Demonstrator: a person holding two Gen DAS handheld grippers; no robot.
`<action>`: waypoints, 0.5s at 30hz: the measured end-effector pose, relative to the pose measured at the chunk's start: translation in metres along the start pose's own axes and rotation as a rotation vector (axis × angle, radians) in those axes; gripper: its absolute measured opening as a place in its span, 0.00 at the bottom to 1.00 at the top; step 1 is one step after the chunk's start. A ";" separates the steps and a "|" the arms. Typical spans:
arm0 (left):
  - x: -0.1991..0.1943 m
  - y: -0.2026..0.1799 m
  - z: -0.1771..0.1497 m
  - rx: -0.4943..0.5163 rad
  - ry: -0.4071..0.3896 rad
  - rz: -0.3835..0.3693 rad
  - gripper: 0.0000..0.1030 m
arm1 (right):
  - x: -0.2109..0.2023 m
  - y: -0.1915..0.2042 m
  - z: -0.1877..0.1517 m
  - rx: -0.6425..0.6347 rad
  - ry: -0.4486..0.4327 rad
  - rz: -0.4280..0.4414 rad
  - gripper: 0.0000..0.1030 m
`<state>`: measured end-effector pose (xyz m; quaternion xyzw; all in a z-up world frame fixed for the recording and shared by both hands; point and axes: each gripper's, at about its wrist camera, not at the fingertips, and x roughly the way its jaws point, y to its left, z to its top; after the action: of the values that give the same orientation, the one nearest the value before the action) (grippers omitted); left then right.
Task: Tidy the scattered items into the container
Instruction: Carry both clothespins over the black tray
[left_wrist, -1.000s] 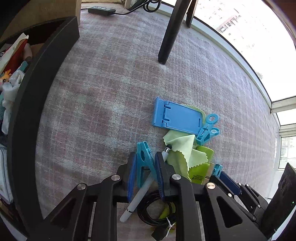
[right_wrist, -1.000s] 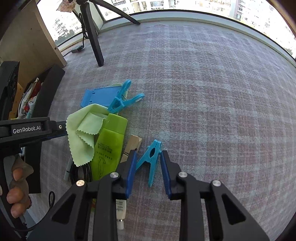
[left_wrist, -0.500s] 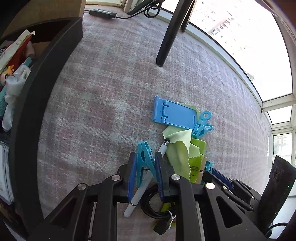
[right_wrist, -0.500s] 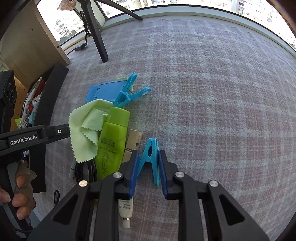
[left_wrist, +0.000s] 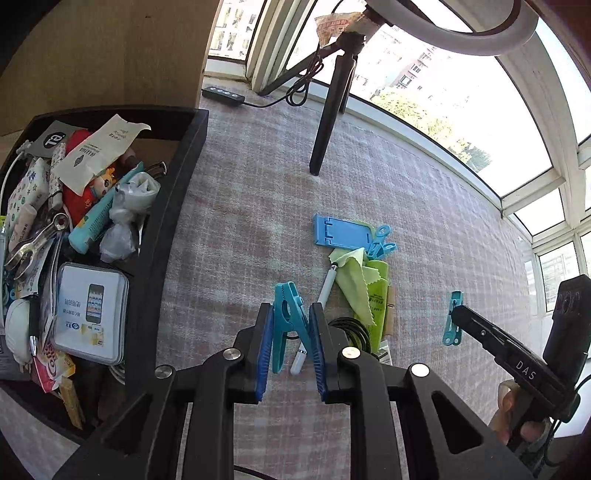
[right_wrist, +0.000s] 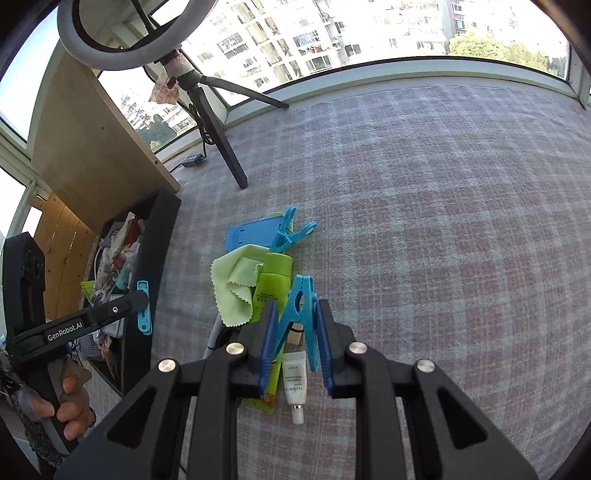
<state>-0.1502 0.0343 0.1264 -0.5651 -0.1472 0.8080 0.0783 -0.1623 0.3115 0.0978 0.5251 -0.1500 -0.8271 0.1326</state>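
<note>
My left gripper (left_wrist: 291, 314) is shut on a teal clothes peg (left_wrist: 286, 317), raised above the checked rug just right of the black container (left_wrist: 173, 221), which is full of mixed items. My right gripper (right_wrist: 295, 314) is shut on a blue clothes peg (right_wrist: 301, 306), lifted over the pile. Still on the rug are a blue phone stand (left_wrist: 343, 232), a blue clip (right_wrist: 291, 230), a green cloth (right_wrist: 234, 284), a green tube (right_wrist: 271, 280), a white pen (left_wrist: 317, 310), a black cable (left_wrist: 351, 332) and a small white tube (right_wrist: 295, 384).
A ring light's tripod leg (left_wrist: 328, 110) stands on the rug behind the pile, with a cable remote (left_wrist: 223, 94) near the window sill. A wooden panel (right_wrist: 96, 147) rises behind the container. A hand (right_wrist: 70, 402) grips the left tool's handle.
Both grippers have risen from the rug, each carrying its peg. The left one has pulled back and up, bringing the container's contents into view.
</note>
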 end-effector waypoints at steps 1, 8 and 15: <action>-0.005 0.009 -0.004 0.011 -0.012 0.005 0.18 | -0.005 0.008 -0.001 -0.011 -0.008 0.011 0.20; -0.041 0.056 -0.019 0.039 -0.086 0.017 0.18 | -0.028 0.078 -0.024 -0.103 -0.026 0.075 0.20; -0.073 0.135 -0.036 0.005 -0.049 0.038 0.18 | -0.015 0.160 -0.055 -0.176 0.009 0.137 0.20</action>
<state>-0.0862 -0.1087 0.1358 -0.5474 -0.1365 0.8234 0.0608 -0.0957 0.1640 0.1503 0.5036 -0.1118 -0.8239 0.2348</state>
